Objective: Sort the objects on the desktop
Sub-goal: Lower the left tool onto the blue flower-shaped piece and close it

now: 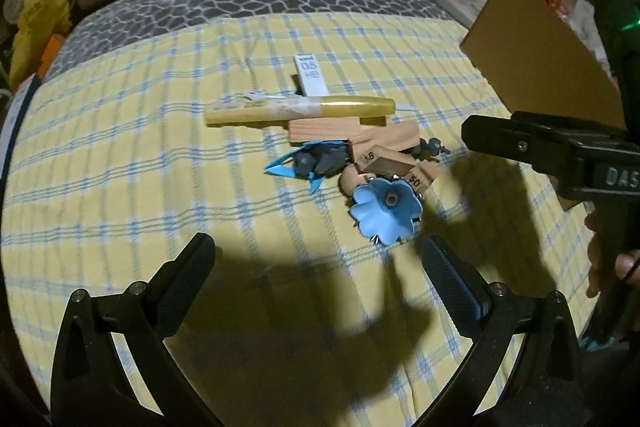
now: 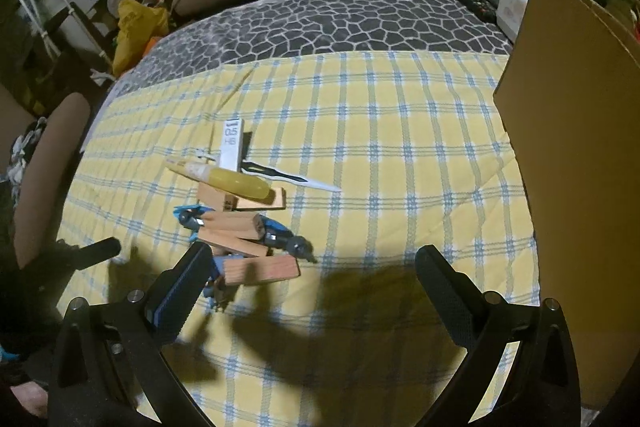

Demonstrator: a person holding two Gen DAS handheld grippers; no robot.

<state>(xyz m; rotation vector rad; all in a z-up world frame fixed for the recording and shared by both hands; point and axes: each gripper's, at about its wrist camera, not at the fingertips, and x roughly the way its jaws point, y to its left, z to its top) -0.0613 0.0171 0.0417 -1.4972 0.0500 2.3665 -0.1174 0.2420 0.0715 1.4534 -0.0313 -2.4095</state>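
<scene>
With both the left gripper point(image 1: 318, 281) and the right gripper point(image 2: 314, 281) spread wide and empty, the pile at twelve o'clock risks scattering, because the marker point(image 1: 300, 110) rests on loose wooden blocks point(image 1: 352, 135) beside the blue flower point(image 1: 386, 213).

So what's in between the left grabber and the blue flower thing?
Nothing but yellow checked cloth in shadow. The left wrist view shows the open left gripper just short of the blue flower, with bare cloth between them.
</scene>
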